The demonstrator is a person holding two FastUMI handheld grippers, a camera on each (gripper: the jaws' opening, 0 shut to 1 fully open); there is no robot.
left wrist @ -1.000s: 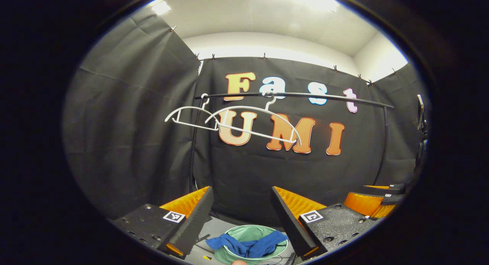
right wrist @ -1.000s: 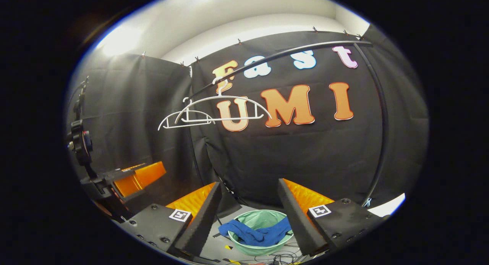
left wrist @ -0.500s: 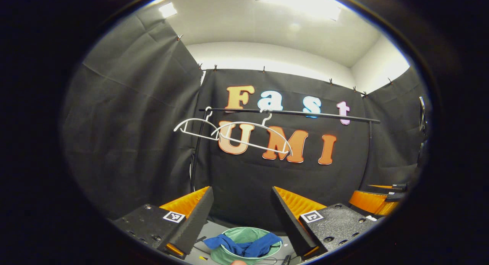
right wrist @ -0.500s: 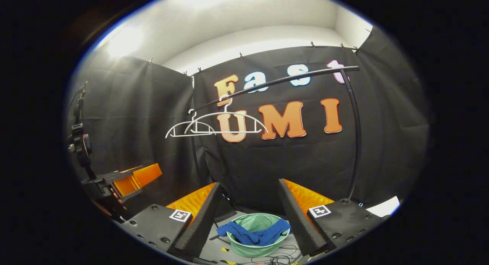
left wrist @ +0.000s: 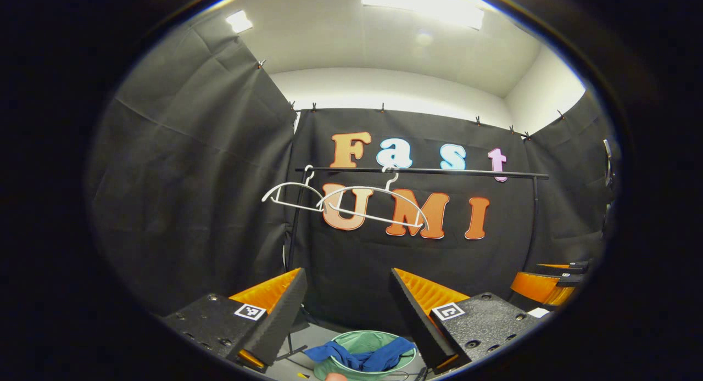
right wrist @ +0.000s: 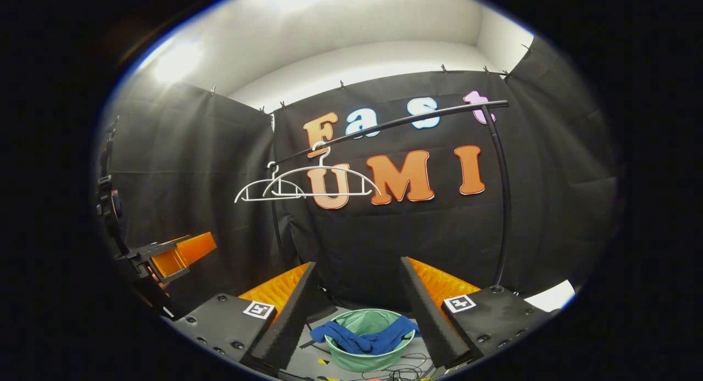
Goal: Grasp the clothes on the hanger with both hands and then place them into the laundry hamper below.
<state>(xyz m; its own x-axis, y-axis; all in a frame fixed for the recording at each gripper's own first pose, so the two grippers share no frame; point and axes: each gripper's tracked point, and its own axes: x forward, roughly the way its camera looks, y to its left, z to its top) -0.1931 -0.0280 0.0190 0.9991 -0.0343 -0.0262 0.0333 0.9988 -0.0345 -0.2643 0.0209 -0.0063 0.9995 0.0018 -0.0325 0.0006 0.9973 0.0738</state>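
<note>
A blue garment [left wrist: 362, 356] [right wrist: 369, 338] lies draped over the rim of the round green hamper [left wrist: 407, 362] [right wrist: 362, 362] on the floor. Two bare white hangers [left wrist: 351, 202] [right wrist: 307, 184] hang from the black rail [left wrist: 439, 172] [right wrist: 406, 119]. My left gripper [left wrist: 347, 309] stands open well above the hamper with nothing between its fingers. My right gripper [right wrist: 356, 304] is open too and holds nothing. The left gripper [right wrist: 165, 257] also appears at the left edge of the right gripper view; the right gripper [left wrist: 546, 285] sits at the right edge of the left gripper view.
The rail's black uprights [left wrist: 291, 249] [right wrist: 501, 205] stand at either end in front of the cloth wall. Loose cables [right wrist: 401, 373] lie on the grey floor beside the hamper. A white sheet [right wrist: 549, 298] lies at the right.
Both grippers have drawn back and tilted up: the rail and hangers sit lower and smaller in view, and the hamper has slid toward the bottom edge. Both stay open.
</note>
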